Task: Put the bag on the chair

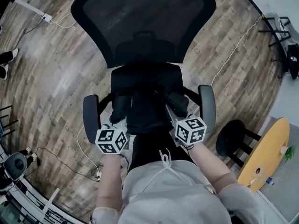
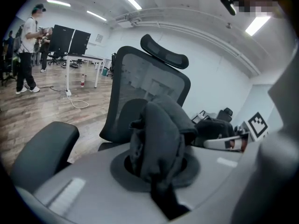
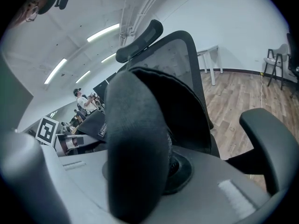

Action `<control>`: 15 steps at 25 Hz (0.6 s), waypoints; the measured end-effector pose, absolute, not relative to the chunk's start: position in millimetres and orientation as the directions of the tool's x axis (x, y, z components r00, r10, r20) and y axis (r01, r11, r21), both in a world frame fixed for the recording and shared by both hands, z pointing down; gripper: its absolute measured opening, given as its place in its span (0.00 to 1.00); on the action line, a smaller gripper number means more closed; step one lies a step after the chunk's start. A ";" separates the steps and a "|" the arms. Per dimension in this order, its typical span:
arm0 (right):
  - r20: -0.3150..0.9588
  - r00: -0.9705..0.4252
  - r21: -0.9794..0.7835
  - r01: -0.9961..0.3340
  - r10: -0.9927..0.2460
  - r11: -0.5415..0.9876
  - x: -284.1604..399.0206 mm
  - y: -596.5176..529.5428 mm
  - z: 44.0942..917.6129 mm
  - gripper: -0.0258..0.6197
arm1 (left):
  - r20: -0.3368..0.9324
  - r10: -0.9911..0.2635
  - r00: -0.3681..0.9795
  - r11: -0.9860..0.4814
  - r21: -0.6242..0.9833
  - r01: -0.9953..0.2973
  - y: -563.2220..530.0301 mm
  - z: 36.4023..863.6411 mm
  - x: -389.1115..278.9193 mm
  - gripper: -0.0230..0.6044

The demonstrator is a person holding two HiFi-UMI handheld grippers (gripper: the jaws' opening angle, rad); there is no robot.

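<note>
Both tools clamped narrow on soft black fabric bag [image 1: 148, 107]. Left tool [image 1: 117, 125] pinches bunched strap fabric [image 2: 161, 139], right tool [image 1: 180, 119] bites thick padded strap [image 3: 135, 153]. Bag sits low over seat of black mesh office chair [image 1: 145, 27], between armrests; can't tell if resting yet. Reckon floppy, saggy, not fragile. Straps look grippy, best hold imo.

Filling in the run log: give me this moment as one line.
left tool: shut on black fabric bag | right tool: shut on bag | bag: over black mesh office chair seat
</note>
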State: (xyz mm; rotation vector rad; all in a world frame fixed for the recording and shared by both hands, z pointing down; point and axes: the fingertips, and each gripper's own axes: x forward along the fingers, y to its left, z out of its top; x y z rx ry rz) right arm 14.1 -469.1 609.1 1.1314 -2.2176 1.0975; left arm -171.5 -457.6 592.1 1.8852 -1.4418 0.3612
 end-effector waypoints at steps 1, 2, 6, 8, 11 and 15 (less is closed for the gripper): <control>0.659 -0.580 -0.458 -0.814 -0.478 0.356 13.6 -476.6 619.8 0.09 | 0.620 -0.710 0.333 -0.107 0.372 -0.922 -465.1 602.9 -172.3 0.09; 0.664 -0.578 -0.457 -0.816 -0.474 0.355 12.6 -484.0 630.2 0.09 | 0.630 -0.703 0.330 -0.102 0.370 -0.923 -472.5 613.4 -173.3 0.09; 0.685 -0.573 -0.452 -0.819 -0.450 0.354 5.9 -505.8 669.7 0.09 | 0.669 -0.676 0.308 -0.066 0.361 -0.930 -494.2 652.1 -178.1 0.09; 0.695 -0.567 -0.448 -0.823 -0.442 0.350 5.7 -514.2 685.8 0.09 | 0.682 -0.666 0.303 -0.052 0.362 -0.931 -502.1 668.8 -177.9 0.09; 0.709 -0.559 -0.443 -0.828 -0.431 0.345 4.4 -522.7 705.5 0.09 | 0.699 -0.648 0.302 -0.043 0.362 -0.931 -510.7 690.2 -179.3 0.09; 0.727 -0.548 -0.439 -0.834 -0.413 0.334 -1.9 -527.4 725.7 0.09 | 0.727 -0.617 0.302 -0.037 0.357 -0.934 -519.7 714.8 -186.5 0.09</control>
